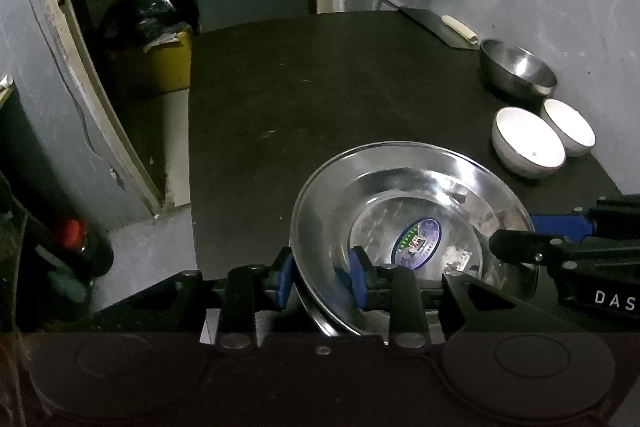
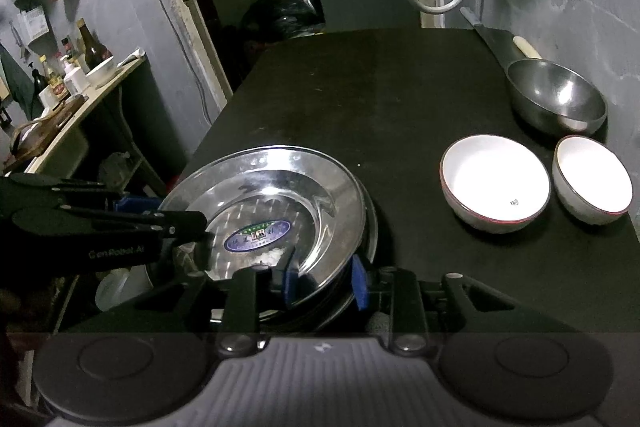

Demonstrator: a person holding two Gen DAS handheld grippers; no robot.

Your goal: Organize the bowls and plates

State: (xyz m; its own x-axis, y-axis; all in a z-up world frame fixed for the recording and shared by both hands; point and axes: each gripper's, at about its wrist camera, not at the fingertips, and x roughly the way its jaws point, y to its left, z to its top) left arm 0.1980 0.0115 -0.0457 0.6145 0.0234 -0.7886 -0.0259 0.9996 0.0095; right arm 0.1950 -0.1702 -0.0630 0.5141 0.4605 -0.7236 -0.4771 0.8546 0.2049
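A steel plate (image 1: 412, 211) with an oval sticker (image 1: 419, 237) at its centre is seen near the front edge of the dark surface (image 1: 320, 99), and it appears to sit on top of at least one more plate, whose rim (image 2: 370, 223) shows beneath it in the right wrist view (how many lie below cannot be told). The left gripper (image 1: 322, 279) is set astride the plate's near-left rim, its blue-padded fingers (image 1: 283, 279) standing one outside and one inside the rim; a narrow gap seems to be left on the outer side, so a firm clamp cannot be confirmed from this dim view. The right gripper (image 2: 326, 281) is placed likewise over the near-right rim, one finger on the plate's inner face and the other outside the stack, with the rim between them and the outer pad seemingly clear of the metal. Each gripper is also caught in the other's camera, reaching in from the side. Well apart from the plates, along the right-hand wall, two white bowls (image 2: 495, 183) (image 2: 592, 181) are stood side by side, and a steel bowl (image 2: 558, 99) is set just behind them, with a cleaver (image 2: 504, 41) lying beyond it.
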